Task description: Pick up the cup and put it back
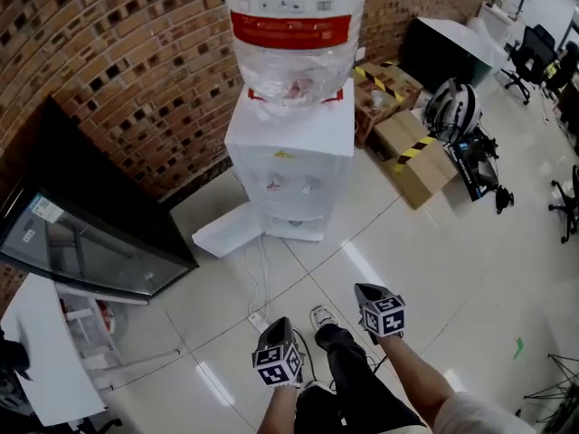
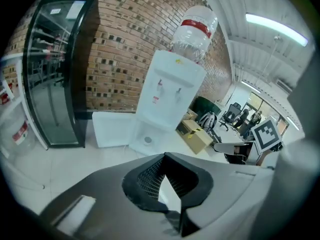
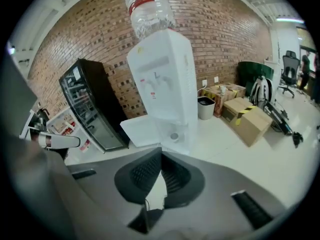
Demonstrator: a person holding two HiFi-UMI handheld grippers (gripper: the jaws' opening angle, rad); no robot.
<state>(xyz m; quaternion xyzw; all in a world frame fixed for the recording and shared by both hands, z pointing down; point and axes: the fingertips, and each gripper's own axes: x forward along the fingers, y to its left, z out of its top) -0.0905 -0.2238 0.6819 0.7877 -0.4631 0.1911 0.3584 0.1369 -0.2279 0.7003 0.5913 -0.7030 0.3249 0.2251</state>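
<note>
A white water dispenser (image 1: pixel 289 161) with a clear bottle (image 1: pixel 294 30) on top stands against the brick wall. Its lower door (image 1: pixel 226 231) lies swung open to the left. In the open lower compartment sits a small pale round thing (image 3: pixel 174 136), perhaps the cup (image 2: pixel 147 140); it is too small to tell. My left gripper (image 1: pixel 279 325) and right gripper (image 1: pixel 364 289) are held low near the person's legs, well short of the dispenser. Both point toward it. The left gripper's (image 2: pixel 164 156) jaws meet at their tips with nothing between them, and so do the right gripper's (image 3: pixel 161 156) jaws.
A black glass-door fridge (image 1: pixel 86 242) stands at the left, with a white table (image 1: pixel 36 360) before it. Cardboard boxes (image 1: pixel 416 156), a helmet-like bag (image 1: pixel 452 107) and office chairs (image 1: pixel 534 57) lie to the right. A cable (image 1: pixel 258 287) runs across the tiled floor.
</note>
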